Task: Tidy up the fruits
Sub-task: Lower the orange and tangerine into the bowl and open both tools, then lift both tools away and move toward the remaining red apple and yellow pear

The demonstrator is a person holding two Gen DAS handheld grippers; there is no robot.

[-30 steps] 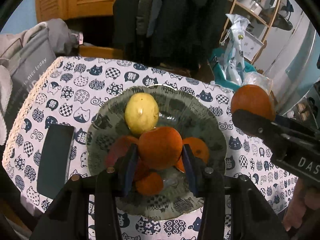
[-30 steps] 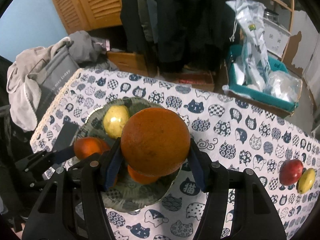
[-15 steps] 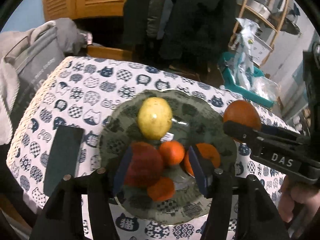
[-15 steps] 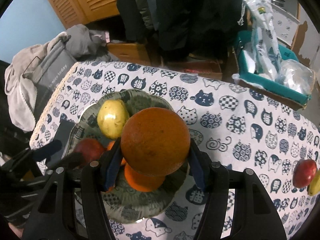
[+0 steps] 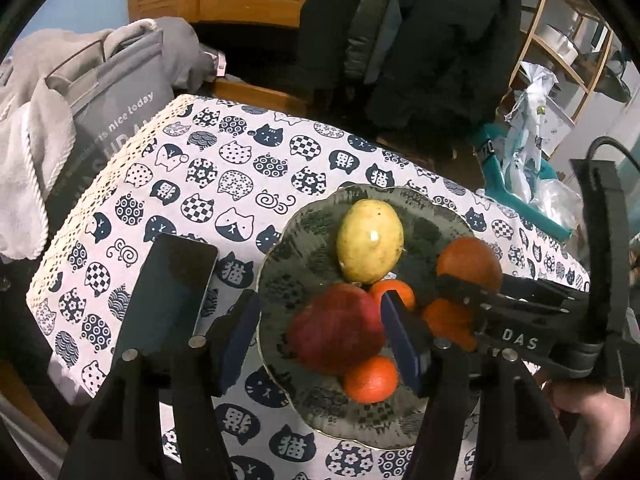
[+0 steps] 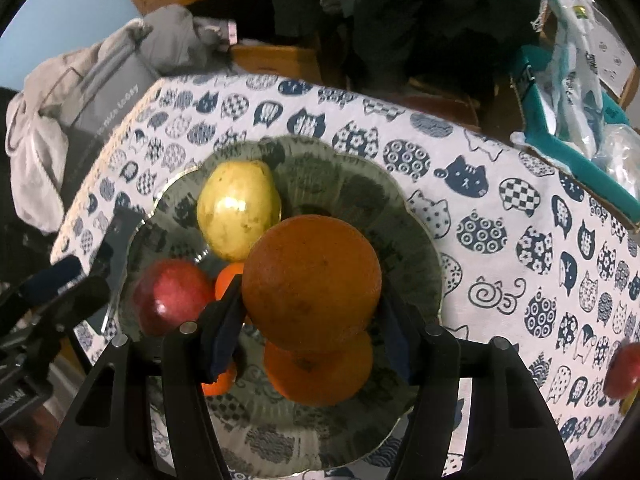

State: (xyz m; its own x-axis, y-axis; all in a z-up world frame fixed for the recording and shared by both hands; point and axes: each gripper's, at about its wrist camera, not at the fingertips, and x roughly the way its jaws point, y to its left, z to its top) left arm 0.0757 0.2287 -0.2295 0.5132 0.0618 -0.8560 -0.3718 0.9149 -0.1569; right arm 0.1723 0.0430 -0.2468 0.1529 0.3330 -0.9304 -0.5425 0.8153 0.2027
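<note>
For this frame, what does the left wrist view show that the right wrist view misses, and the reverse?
Only the left wrist view shows the dark phone lying whole beside the plate and a wooden shelf at the back. Only the right wrist view shows a red fruit off the plate, at the cloth's right edge. Both show the plate with the yellow fruit, the red apple and the large orange between the right gripper fingers, its jaws opening.
</note>
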